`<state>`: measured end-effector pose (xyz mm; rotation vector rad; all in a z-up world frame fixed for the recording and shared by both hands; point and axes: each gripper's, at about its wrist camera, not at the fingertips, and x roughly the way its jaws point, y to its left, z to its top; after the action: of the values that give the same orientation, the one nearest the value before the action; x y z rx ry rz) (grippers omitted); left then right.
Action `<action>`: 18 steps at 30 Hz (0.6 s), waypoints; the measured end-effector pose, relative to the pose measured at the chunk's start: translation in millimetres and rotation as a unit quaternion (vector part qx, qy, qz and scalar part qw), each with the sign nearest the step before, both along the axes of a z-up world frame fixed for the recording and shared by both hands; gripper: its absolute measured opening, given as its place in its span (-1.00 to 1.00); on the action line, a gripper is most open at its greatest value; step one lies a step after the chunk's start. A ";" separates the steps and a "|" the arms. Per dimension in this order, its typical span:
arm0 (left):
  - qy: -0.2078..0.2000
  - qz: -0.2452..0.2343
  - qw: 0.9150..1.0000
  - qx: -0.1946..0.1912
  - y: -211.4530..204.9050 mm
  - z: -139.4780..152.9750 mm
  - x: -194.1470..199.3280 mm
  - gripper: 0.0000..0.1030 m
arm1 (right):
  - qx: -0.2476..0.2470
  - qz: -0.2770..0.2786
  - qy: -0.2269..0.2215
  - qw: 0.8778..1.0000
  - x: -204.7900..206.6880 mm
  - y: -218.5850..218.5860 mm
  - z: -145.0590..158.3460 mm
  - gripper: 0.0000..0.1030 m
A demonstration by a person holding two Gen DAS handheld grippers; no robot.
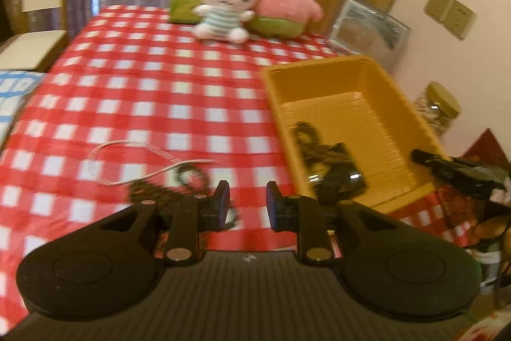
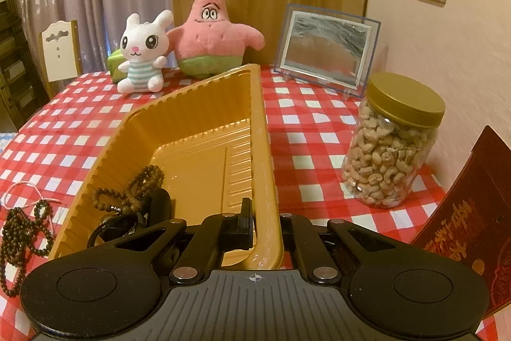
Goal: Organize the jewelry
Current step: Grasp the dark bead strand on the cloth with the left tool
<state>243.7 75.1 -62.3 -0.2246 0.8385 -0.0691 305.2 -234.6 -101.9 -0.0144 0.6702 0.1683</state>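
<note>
A yellow plastic tray (image 1: 335, 75) (image 2: 262, 130) stands on the red checked table. Inside it lie a brown bead string (image 2: 140, 184) and a dark watch-like piece (image 1: 338, 178). On the cloth left of the tray lie a dark bead string (image 2: 22, 229) (image 1: 153, 190) and a thin silver chain (image 1: 127, 162). My left gripper (image 1: 247, 206) is open and empty, just above the cloth beside the dark beads. My right gripper (image 2: 266, 222) is shut on the tray's near right rim, one finger inside and one outside. It also shows in the left wrist view (image 1: 453, 165).
A white bunny plush (image 2: 143, 53), a pink star plush (image 2: 214, 34) and a green box (image 1: 183, 3) stand at the table's far edge. A framed picture (image 2: 329, 47), a jar of cashews (image 2: 392, 146) and a red box (image 2: 472, 219) stand right of the tray.
</note>
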 end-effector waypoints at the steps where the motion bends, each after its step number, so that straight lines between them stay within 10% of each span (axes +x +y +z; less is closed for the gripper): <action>1: 0.003 0.006 1.000 0.005 5.3 -1.8 -3.2 -0.59 | -0.001 0.000 0.000 1.000 -0.2 0.1 -0.2 -0.92; 18: 0.051 0.058 0.996 0.053 53.9 -41.8 -28.4 -0.59 | -0.012 -0.001 0.012 1.000 -4.3 -2.4 -3.0 -0.93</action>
<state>215.4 129.0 -104.2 -0.1775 0.9260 0.0971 300.9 -236.9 -104.9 -0.0353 0.6953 0.1574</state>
